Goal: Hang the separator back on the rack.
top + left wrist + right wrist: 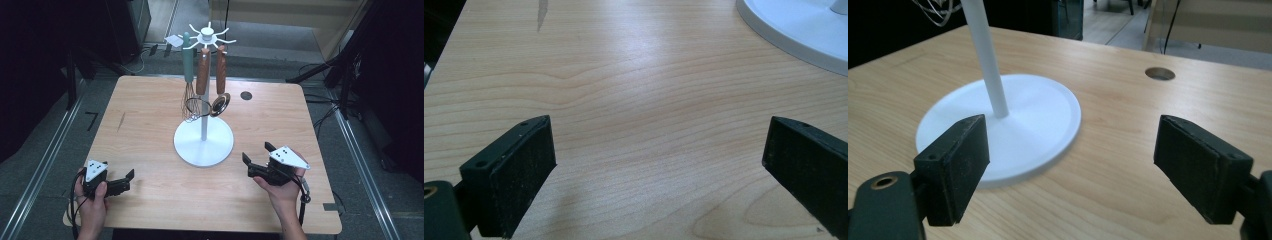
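High view showed the white stand [203,142] straight up in the middle of the wooden table [150,120], its pole pointing up. A whisk [189,102] and two brown-handled tools [202,72] hung down from its top. Dark floor lay around the table. The right gripper [256,156] sat just right of the stand's round base, jaws wide apart, holding nothing. The left gripper [125,181] lay farther off, wide apart and empty too.

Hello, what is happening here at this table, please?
A person sits at a wooden table with a hand-held gripper in each hand. The left hand-held gripper and the right hand-held gripper are both open and hold nothing. Between them stands a white utensil stand; a whisk and two wooden-handled utensils hang on it.
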Action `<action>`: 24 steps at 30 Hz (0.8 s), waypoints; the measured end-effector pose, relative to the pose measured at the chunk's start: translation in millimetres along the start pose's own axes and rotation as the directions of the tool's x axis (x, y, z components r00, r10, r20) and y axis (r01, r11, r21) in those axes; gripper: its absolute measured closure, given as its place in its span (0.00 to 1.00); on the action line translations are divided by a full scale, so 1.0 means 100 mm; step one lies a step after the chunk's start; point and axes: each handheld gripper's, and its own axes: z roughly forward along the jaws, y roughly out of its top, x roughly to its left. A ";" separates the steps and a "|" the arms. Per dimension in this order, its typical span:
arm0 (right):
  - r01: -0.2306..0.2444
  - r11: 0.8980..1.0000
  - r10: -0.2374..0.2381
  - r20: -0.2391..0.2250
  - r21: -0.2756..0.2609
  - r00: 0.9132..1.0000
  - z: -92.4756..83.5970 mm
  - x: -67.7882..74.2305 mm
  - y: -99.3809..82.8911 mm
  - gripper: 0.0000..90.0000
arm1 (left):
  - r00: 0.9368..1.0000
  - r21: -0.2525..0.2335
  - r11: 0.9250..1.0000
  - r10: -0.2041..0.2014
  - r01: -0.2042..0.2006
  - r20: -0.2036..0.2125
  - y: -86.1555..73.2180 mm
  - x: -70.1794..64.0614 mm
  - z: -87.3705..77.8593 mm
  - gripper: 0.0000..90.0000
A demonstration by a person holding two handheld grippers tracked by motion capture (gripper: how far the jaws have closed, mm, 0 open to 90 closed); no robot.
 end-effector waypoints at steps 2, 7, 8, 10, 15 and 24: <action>-0.004 1.000 0.004 0.008 0.008 1.000 -0.01 -0.04 -0.07 0.17 | 1.000 -0.001 1.000 0.000 0.000 0.002 0.00 0.00 0.00 0.01; -0.019 0.999 0.017 0.025 0.046 1.000 -0.04 -0.12 -0.21 0.17 | 1.000 -0.001 1.000 -0.002 0.002 0.001 0.00 0.00 0.00 0.01; -0.018 0.999 0.017 0.029 0.049 0.999 -0.05 -0.13 -0.23 0.17 | 1.000 -0.002 1.000 -0.002 0.002 0.002 0.00 0.00 0.00 0.01; -0.029 0.998 0.028 0.025 0.046 0.999 -0.08 -0.16 -0.27 0.17 | 1.000 -0.002 1.000 -0.002 0.002 0.000 0.00 0.00 0.00 0.01; -0.035 0.997 0.032 0.048 0.062 0.998 -0.14 -0.25 -0.36 0.17 | 1.000 -0.002 1.000 -0.003 0.003 0.004 0.00 0.00 0.00 0.01; -0.061 0.995 0.054 0.084 0.082 0.995 -0.29 -0.43 -0.52 0.17 | 1.000 -0.001 1.000 -0.003 0.003 -0.001 0.00 0.00 0.00 0.01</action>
